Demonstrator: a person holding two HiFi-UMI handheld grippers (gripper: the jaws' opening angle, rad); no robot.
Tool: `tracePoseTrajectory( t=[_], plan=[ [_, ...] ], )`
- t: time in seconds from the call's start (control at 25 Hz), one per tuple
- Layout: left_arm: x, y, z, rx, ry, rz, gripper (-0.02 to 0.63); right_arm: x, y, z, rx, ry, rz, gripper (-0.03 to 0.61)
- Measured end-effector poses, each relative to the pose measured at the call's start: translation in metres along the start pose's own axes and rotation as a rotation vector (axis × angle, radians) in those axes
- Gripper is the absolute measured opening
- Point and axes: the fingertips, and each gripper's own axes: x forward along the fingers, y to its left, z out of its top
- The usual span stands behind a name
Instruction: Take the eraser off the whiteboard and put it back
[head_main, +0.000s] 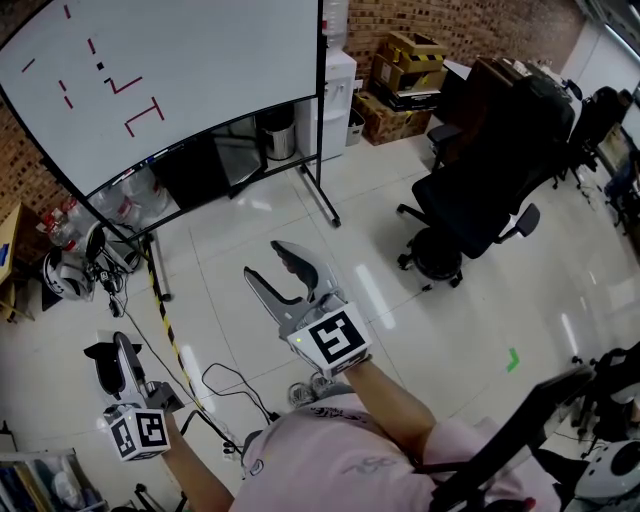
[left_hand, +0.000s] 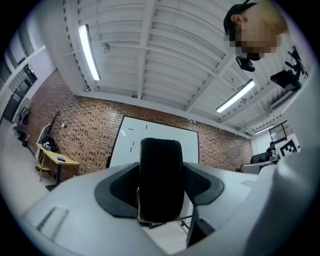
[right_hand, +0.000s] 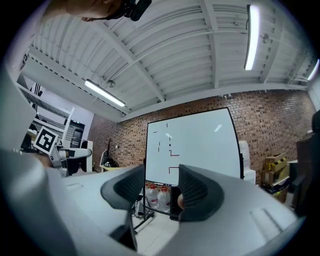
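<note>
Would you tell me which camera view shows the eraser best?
The left gripper view: the eraser fills the centre, clamped by the left gripper. The head view shows only a small dark shape at that gripper; the right gripper view shows nothing clear of it.

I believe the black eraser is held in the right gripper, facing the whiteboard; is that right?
Not quite: the left gripper view shows the eraser clamped in the left gripper, facing the whiteboard; the right gripper is open and empty.
</note>
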Motion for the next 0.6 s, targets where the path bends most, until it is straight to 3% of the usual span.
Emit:
tracePoseTrajectory(
  t=[0.2, 0.6],
  plan=[
    [-0.002, -0.013, 0.01, -0.052, -0.037, -0.046, 0.264, -0.003, -0.002, 0.003, 0.0, -0.006, 0.008, 0.209],
    [0.0, -0.03, 0.007, -0.051, -0.022, -0.039, 0.264, -0.013, -0.015, 0.002, 0.004, -0.003, 0.004, 0.209]
  ],
)
